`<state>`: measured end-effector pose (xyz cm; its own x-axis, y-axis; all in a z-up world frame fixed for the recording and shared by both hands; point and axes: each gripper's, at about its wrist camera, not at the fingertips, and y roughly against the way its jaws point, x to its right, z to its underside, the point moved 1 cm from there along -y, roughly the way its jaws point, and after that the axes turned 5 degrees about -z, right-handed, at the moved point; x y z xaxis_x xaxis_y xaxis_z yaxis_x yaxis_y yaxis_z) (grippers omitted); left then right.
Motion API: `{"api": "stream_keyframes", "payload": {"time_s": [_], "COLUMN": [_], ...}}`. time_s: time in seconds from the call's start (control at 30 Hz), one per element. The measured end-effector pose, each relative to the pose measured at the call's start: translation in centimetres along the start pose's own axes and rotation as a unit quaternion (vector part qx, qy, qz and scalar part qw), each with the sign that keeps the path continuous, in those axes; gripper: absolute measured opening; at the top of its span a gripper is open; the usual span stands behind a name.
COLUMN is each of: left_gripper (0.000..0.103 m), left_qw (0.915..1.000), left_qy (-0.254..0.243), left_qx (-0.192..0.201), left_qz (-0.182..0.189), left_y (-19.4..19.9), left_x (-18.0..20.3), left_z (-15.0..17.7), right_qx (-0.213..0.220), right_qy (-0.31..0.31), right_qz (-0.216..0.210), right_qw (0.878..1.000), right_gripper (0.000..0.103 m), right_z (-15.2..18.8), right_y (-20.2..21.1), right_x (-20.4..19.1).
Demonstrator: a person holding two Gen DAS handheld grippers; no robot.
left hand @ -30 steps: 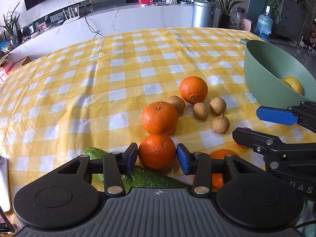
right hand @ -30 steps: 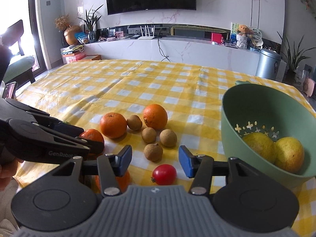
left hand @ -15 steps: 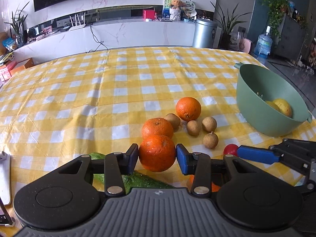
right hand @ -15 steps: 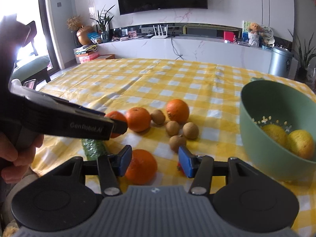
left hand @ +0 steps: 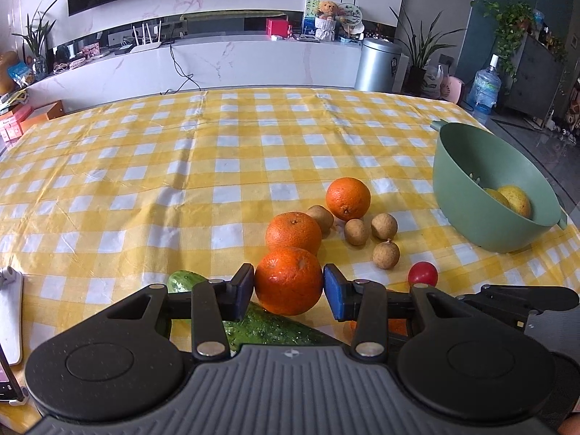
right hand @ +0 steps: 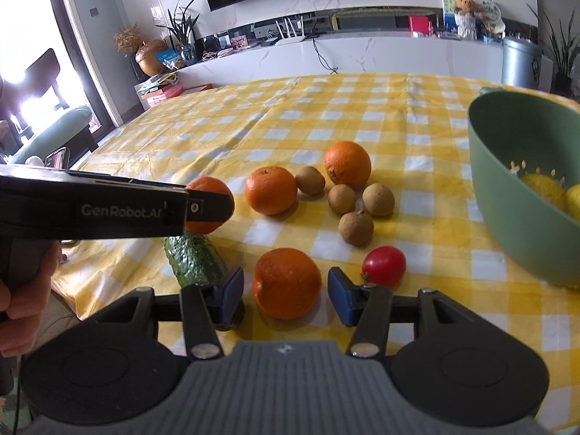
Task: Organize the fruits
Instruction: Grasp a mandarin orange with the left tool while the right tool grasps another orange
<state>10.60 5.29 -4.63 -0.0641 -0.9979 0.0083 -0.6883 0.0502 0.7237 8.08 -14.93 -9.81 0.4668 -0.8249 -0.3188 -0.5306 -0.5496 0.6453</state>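
1 orange (left hand: 289, 285) clamped in left tool (left hand: 288, 291); right tool (right hand: 285, 291) wide

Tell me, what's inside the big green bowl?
Two yellow fruits, maybe lemons, sit inside the green bowl: one in front, another beside it. Small drain holes show in its wall. The near wall hides the bottom, so more could lie there.

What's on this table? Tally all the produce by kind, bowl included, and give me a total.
Oranges: 4
Small brown fruits: 4
Yellow fruits in the green bowl: 2
Red tomato: 1
Cucumber: 1
Total: 12
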Motion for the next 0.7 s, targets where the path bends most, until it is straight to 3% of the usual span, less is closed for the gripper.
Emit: {"api": "stream_keyframes", "payload": {"time_s": [0.03,0.3,0.7], "left_gripper": [0.047,0.047,0.047], "left_qw": [1.0000,1.0000,0.9997], "left_qy": [0.000,0.001,-0.001], "left_qx": [0.000,0.004,0.020], "left_qz": [0.000,0.000,0.011], "left_y": [0.0,0.4,2.9], "left_x": [0.0,0.2,1.8], "left_z": [0.0,0.0,-0.6], "right_qx": [-0.001,0.004,0.058], "right_qy": [0.001,0.004,0.001], "right_qz": [0.005,0.006,0.019], "right_qw": [1.000,1.000,0.998], "right_gripper": [0.039,0.037,0.031], "right_z": [0.1,0.0,-0.9], "right_y": [-0.1,0.3,4.6], "right_x": [0.0,0.0,0.6]}}
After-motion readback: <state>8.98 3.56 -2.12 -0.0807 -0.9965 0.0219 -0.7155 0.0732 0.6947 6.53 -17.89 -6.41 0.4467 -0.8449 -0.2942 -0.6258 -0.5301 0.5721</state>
